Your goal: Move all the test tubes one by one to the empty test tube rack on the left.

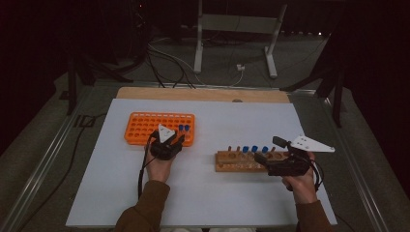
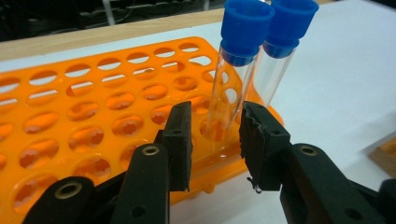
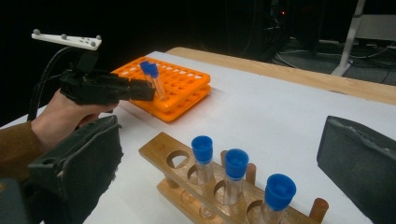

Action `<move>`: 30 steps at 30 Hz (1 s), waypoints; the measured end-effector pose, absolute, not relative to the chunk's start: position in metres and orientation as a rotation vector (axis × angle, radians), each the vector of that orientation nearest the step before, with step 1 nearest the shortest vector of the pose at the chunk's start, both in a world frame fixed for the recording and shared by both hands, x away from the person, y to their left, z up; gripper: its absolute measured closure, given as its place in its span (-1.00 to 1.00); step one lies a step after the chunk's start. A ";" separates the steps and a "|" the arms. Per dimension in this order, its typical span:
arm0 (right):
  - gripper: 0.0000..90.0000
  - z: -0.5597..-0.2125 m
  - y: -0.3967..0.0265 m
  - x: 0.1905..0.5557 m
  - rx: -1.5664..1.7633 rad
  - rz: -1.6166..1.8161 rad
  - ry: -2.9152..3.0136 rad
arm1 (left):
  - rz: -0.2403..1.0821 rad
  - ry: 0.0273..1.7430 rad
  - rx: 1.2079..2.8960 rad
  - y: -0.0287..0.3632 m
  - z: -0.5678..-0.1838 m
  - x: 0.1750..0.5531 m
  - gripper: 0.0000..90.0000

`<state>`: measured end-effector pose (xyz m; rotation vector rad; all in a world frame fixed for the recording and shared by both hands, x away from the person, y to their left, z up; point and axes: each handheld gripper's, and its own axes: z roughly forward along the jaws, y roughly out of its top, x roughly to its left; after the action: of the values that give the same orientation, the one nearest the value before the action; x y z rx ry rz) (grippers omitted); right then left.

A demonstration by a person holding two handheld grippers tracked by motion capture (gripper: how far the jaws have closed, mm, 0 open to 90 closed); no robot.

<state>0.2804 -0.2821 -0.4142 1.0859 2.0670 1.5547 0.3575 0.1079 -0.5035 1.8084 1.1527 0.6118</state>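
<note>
Seen from the high view, a person sits at a white table [image 1: 217, 193]. The left gripper [image 1: 175, 143] rests at the right end of an orange rack [image 1: 145, 126], beside two blue-capped tubes [image 1: 183, 128] standing in it. The right gripper [image 1: 267, 151] sits at the right part of a wooden rack [image 1: 232, 162] that holds three more capped tubes [image 1: 255, 150].

In the left gripper view, the jaws stand released on either side of the nearer tube [image 2: 233, 79], pads just clear of its glass. The tube stands upright in a hole at the orange rack's edge, with the second tube [image 2: 280, 51] just behind it.

In the right gripper view, the jaws stand wide apart, holding nothing, with the wooden rack and its three tubes between and beyond them.
</note>
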 end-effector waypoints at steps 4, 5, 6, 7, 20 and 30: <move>-1.00 -0.414 -0.284 0.280 1.090 1.556 2.059 | 0.584 1.159 1.770 0.112 -0.501 0.354 0.35; -1.00 -0.414 -0.284 0.280 1.094 1.557 2.057 | 0.577 1.162 1.759 0.113 -0.500 0.354 0.32; -1.00 -0.414 -0.285 0.280 1.095 1.558 2.055 | 0.574 1.163 1.750 0.114 -0.498 0.353 0.26; -1.00 -0.414 -0.285 0.281 1.094 1.558 2.052 | 0.565 1.158 1.739 0.115 -0.496 0.352 0.22; -1.00 -0.416 -0.289 0.283 1.116 1.550 2.036 | 0.525 1.114 1.676 0.132 -0.469 0.331 -0.44; -0.98 -0.419 -0.292 0.285 1.136 1.517 2.030 | 0.530 1.099 1.675 0.148 -0.456 0.314 -0.96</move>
<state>0.2853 -0.2917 -0.4194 1.1362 2.0296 1.5174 0.3140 0.1478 -0.4557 1.6753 1.0989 0.5302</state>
